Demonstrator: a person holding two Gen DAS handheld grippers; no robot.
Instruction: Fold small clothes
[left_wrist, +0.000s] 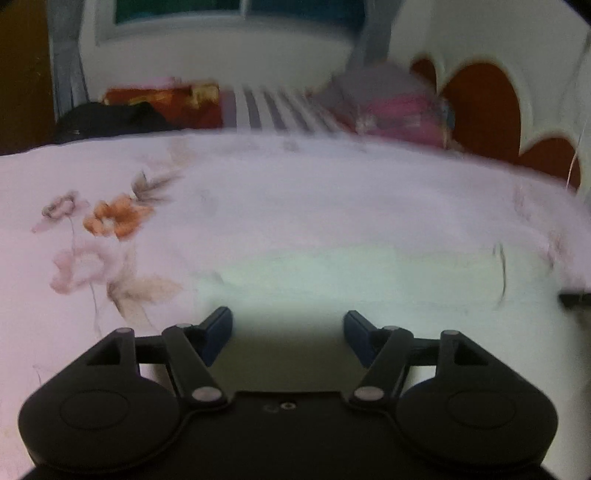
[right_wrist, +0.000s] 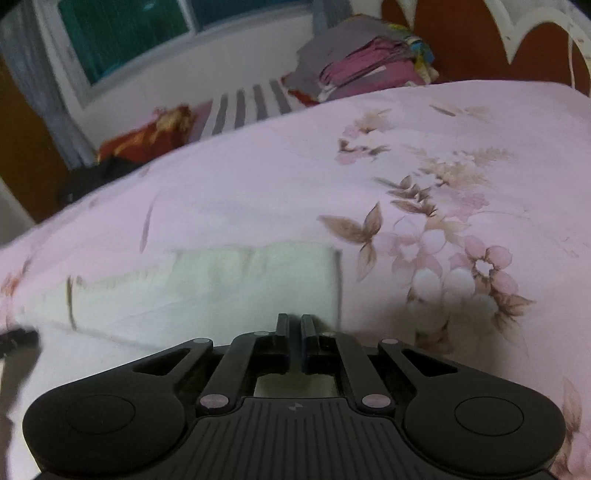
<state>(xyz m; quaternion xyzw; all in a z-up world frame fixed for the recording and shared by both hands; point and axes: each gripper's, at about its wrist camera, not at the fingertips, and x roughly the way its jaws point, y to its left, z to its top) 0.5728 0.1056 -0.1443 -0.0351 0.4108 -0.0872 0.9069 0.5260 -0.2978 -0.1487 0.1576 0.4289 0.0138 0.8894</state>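
Pale greenish-white small garment (right_wrist: 207, 291), lying flat on the pink floral bedspread (right_wrist: 258, 177), folded into a rough rectangle with a straight edge at 3 o'clock, faint crease down its middle, blurred at 9 o'clock.

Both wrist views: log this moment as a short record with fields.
surface: pink floral bedsheet
garment: pale white-green cloth, lying flat on the sheet, looks partly folded
left tongs: open, above the garment's near edge, nothing between the fingers
right tongs: fingers nearly together at the garment's near edge; whether cloth is pinched cannot be told
background: stack of folded clothes by the headboard; window
image quality: left view motion-blurred
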